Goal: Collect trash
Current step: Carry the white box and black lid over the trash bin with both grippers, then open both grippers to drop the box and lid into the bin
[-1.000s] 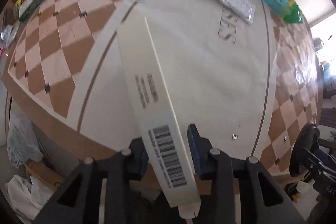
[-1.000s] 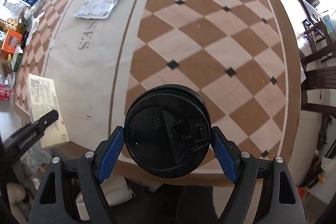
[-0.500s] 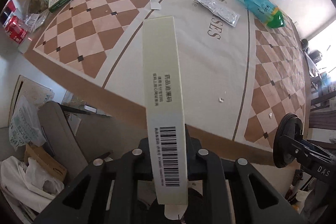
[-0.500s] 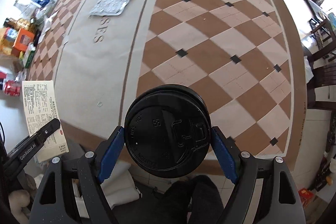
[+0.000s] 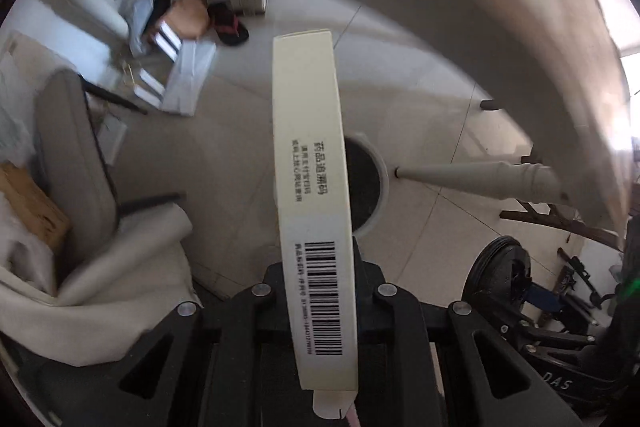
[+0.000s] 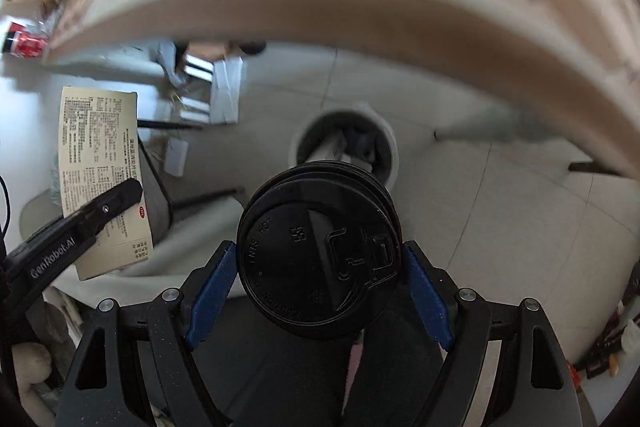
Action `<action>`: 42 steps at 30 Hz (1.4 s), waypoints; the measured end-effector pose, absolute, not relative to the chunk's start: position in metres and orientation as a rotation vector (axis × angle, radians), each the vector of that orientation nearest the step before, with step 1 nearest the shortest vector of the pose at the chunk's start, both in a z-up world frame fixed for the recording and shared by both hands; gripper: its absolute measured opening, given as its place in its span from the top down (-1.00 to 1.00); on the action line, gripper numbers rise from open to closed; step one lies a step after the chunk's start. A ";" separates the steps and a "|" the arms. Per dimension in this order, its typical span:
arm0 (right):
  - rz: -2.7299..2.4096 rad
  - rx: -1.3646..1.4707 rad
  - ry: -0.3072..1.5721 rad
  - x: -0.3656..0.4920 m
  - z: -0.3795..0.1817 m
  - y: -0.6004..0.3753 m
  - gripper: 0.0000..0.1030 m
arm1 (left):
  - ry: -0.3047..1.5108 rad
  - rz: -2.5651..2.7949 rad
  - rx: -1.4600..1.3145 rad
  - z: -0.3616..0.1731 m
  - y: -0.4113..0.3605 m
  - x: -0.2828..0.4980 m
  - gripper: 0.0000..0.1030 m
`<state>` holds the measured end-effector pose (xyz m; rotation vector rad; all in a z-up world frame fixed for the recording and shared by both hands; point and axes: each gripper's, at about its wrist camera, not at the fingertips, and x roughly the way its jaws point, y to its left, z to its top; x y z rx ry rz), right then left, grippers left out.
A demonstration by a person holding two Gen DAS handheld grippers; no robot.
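My left gripper (image 5: 318, 291) was clamped on the narrow sides of a flat cream box (image 5: 312, 187), and my right gripper (image 6: 318, 283) was clamped on a black cup lid (image 6: 318, 259); both were off the table (image 6: 400, 7) and over the floor. The white bin (image 6: 386, 147) stood on the tiles under the table edge, ahead of both loads. I judged the main risk to be a miss: the long box could strike the rim and tip out, and the round lid could land on its edge and roll away if I let go too early. The bin already held some trash, a pale carton-like piece and darker things, but I could not tell exactly what.
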<state>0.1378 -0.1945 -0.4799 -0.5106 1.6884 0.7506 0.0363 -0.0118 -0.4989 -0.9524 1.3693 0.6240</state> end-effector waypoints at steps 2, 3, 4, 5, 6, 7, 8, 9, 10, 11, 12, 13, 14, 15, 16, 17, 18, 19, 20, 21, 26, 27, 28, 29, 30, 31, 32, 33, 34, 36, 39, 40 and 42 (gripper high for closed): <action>0.706 -0.513 1.708 0.138 -0.518 -0.203 -0.61 | 1.384 0.583 -1.031 -0.538 -0.006 0.038 0.70; 0.681 -0.512 1.722 0.139 -0.539 -0.207 -0.61 | 1.383 0.574 -1.069 -0.557 -0.002 0.039 0.70; 0.662 -0.509 1.729 0.141 -0.554 -0.208 -0.61 | 1.381 0.550 -1.106 -0.576 0.002 0.042 0.70; 0.646 -0.505 1.735 0.143 -0.572 -0.209 -0.61 | 1.387 0.533 -1.128 -0.593 0.004 0.045 0.70; 0.632 -0.503 1.738 0.145 -0.591 -0.210 -0.61 | 1.394 0.524 -1.142 -0.610 0.008 0.048 0.70; 0.622 -0.507 1.736 0.146 -0.604 -0.212 -0.61 | 1.401 0.503 -1.155 -0.628 0.010 0.053 0.70; 0.610 -0.506 1.735 0.148 -0.622 -0.213 -0.61 | 1.409 0.479 -1.168 -0.644 0.011 0.057 0.70; 0.599 -0.499 1.740 0.152 -0.637 -0.214 -0.61 | 1.423 0.453 -1.179 -0.660 0.011 0.063 0.70; 0.591 -0.498 1.749 0.155 -0.656 -0.216 -0.61 | 1.438 0.432 -1.182 -0.674 0.010 0.068 0.70; 0.582 -0.497 1.752 0.157 -0.671 -0.217 -0.61 | 1.452 0.411 -1.176 -0.685 0.009 0.074 0.69; 0.579 -0.482 1.761 0.162 -0.686 -0.219 -0.62 | 1.473 0.391 -1.158 -0.696 0.008 0.080 0.67; 0.585 -0.477 1.780 0.165 -0.698 -0.221 -0.62 | 1.498 0.380 -1.137 -0.704 0.006 0.085 0.66; 0.585 -0.473 1.793 0.166 -0.713 -0.222 -0.62 | 1.510 0.371 -1.128 -0.709 0.005 0.089 0.66; 0.585 -0.455 1.795 0.168 -0.724 -0.223 -0.63 | 1.519 0.355 -1.122 -0.715 0.003 0.092 0.66; 0.598 -0.453 1.807 0.169 -0.734 -0.225 -0.64 | 1.532 0.344 -1.118 -0.720 0.001 0.096 0.65; 0.606 -0.455 1.822 0.171 -0.743 -0.222 -0.64 | 1.544 0.343 -1.120 -0.723 0.001 0.096 0.65; 0.613 -0.436 1.837 0.172 -0.752 -0.222 -0.65 | 1.549 0.348 -1.122 -0.726 0.002 0.096 0.64; 0.622 -0.420 1.847 0.174 -0.759 -0.221 -0.66 | 1.552 0.356 -1.115 -0.726 0.001 0.095 0.46; 0.629 -0.419 1.854 0.175 -0.763 -0.220 -0.66 | 1.558 0.369 -1.100 -0.725 0.000 0.095 0.25; 0.631 -0.418 1.856 0.175 -0.766 -0.218 -0.67 | 1.552 0.377 -1.099 -0.722 0.001 0.094 -0.27; 0.626 -0.395 1.871 0.174 -0.777 -0.215 -0.95 | 1.530 0.446 -1.069 -0.712 0.006 0.082 -0.84; 0.621 -0.403 1.872 0.173 -0.778 -0.214 -0.96 | 1.534 0.461 -1.050 -0.710 0.006 0.081 -0.94; 0.614 -0.410 1.863 0.173 -0.778 -0.213 -0.98 | 1.535 0.479 -1.026 -0.706 0.006 0.079 -0.95; 0.610 -0.417 1.855 0.172 -0.777 -0.211 -0.99 | 1.537 0.499 -1.004 -0.702 0.005 0.079 -0.95; 0.604 -0.432 1.846 0.171 -0.774 -0.210 -0.99 | 1.540 0.516 -0.975 -0.697 0.004 0.077 -0.95; 0.599 -0.449 1.826 0.169 -0.768 -0.209 -0.99 | 1.545 0.536 -0.943 -0.692 0.002 0.074 -0.95; 0.594 -0.464 1.810 0.169 -0.764 -0.208 -1.00 | 1.550 0.556 -0.917 -0.687 0.002 0.070 -0.95; 0.586 -0.488 1.795 0.168 -0.759 -0.206 -1.00 | 1.555 0.576 -0.887 -0.683 -0.001 0.068 -0.95; 0.578 -0.507 1.773 0.167 -0.752 -0.206 -1.00 | 1.560 0.595 -0.857 -0.677 -0.004 0.066 -0.95; 0.571 -0.530 1.745 0.170 -0.738 -0.208 -1.00 | 1.573 0.632 -0.804 -0.664 -0.009 0.060 -0.95; 0.567 -0.561 1.701 0.168 -0.707 -0.209 -1.00 | 1.577 0.660 -0.771 -0.641 -0.016 0.049 -0.95; 0.569 -0.565 1.694 0.168 -0.699 -0.209 -1.00 | 1.578 0.667 -0.763 -0.632 -0.018 0.046 -0.95; 0.571 -0.567 1.682 0.167 -0.677 -0.211 -1.00 | 1.574 0.670 -0.766 -0.616 -0.023 0.039 -0.95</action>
